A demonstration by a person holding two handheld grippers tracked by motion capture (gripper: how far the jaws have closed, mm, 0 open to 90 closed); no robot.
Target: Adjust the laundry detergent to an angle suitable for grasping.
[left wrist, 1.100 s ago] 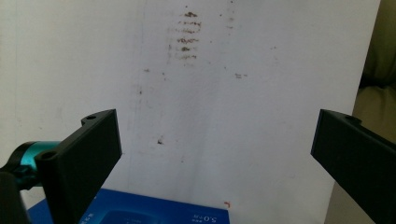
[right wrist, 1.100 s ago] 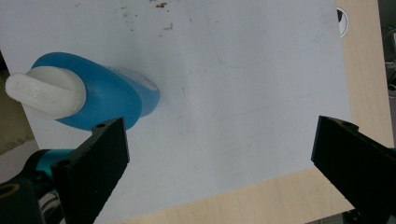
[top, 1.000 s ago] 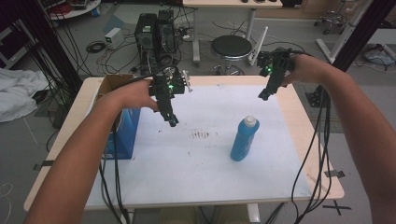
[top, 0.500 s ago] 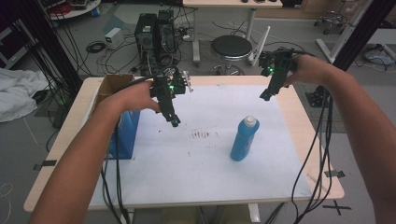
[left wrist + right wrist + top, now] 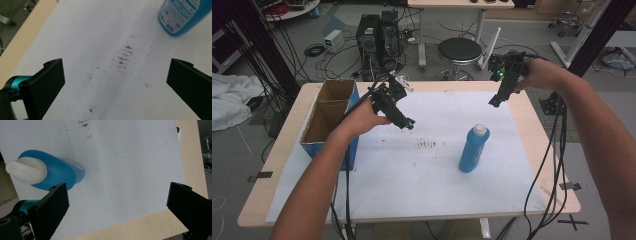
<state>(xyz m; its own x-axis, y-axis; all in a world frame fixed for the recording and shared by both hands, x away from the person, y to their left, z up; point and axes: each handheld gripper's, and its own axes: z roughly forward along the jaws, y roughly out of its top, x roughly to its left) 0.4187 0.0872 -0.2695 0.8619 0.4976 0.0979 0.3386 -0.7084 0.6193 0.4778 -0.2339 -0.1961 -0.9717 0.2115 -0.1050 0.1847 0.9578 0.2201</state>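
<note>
Both tongs are up in the air and gaping wide with nothing between the jaws: the left tongs hang over the white sheet near the middle of the desk, above a patch of brown specks, while the right tongs hover over the far right part of the sheet. The blue bottle with its white cap stands upright on the sheet, right of the specks and below the right tongs, touched by neither. An open cardboard box sits at the desk's left edge.
</note>
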